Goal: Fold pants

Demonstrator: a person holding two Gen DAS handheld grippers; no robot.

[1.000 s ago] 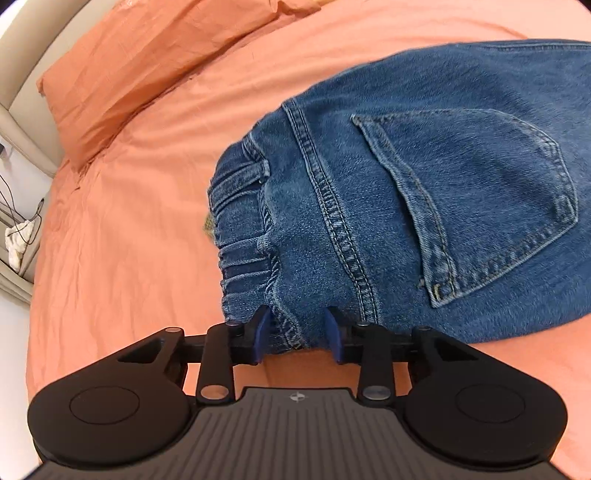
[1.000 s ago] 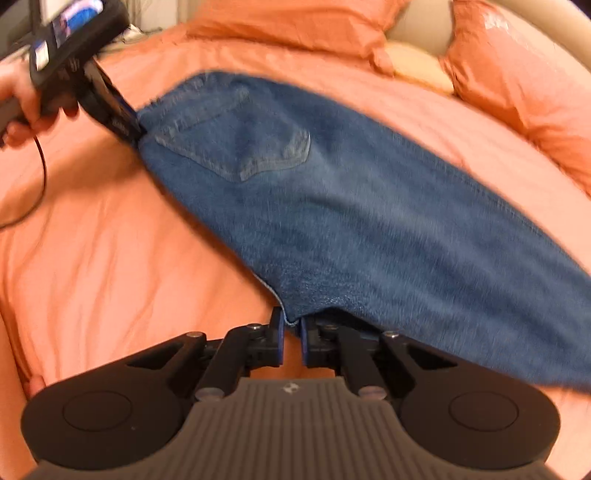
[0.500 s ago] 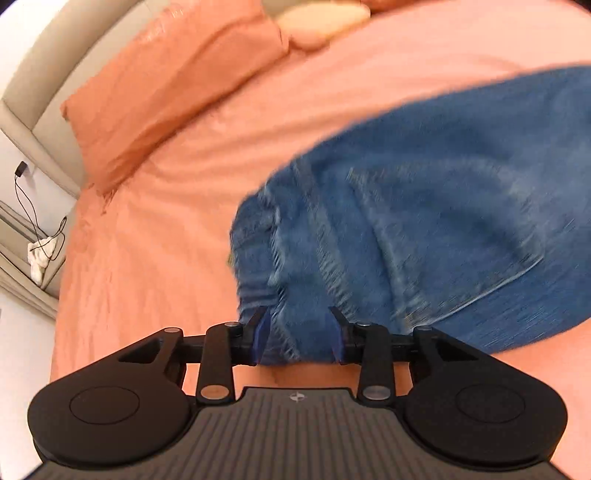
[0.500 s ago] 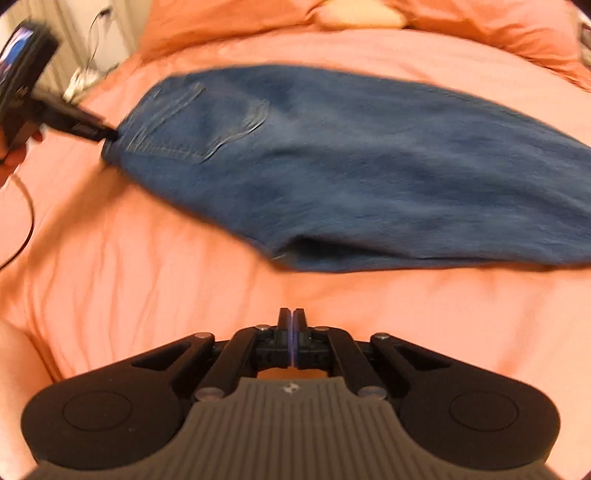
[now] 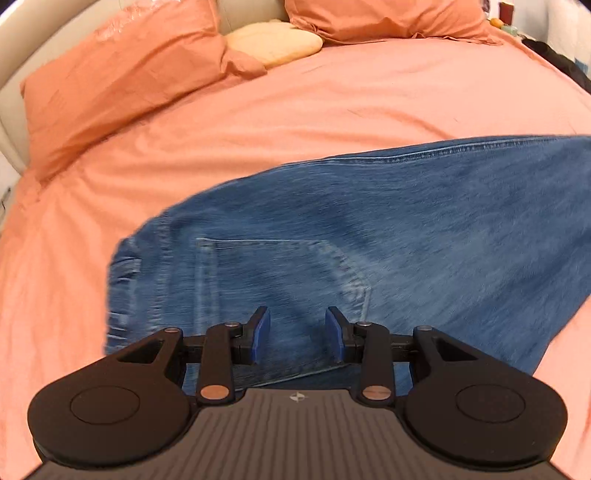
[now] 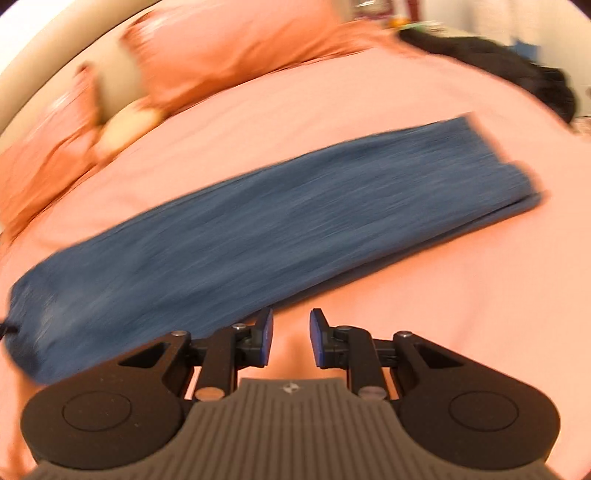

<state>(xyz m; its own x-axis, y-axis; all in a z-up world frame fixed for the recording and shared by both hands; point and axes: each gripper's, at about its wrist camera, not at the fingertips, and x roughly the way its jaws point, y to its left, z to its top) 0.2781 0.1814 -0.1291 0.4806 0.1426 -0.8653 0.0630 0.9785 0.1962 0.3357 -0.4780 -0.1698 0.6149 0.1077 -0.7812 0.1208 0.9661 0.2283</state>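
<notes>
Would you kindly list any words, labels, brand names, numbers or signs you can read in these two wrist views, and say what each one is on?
No readable text in either view.
Left gripper: a small pale emblem on its grey ribbed body, a mark, no letters.
Right gripper: the same small emblem, no letters.
Jeans: no tag or patch visible; back pocket shows stitching only.
Far clutter beyond the bed: too small and blurred to read.
</notes>
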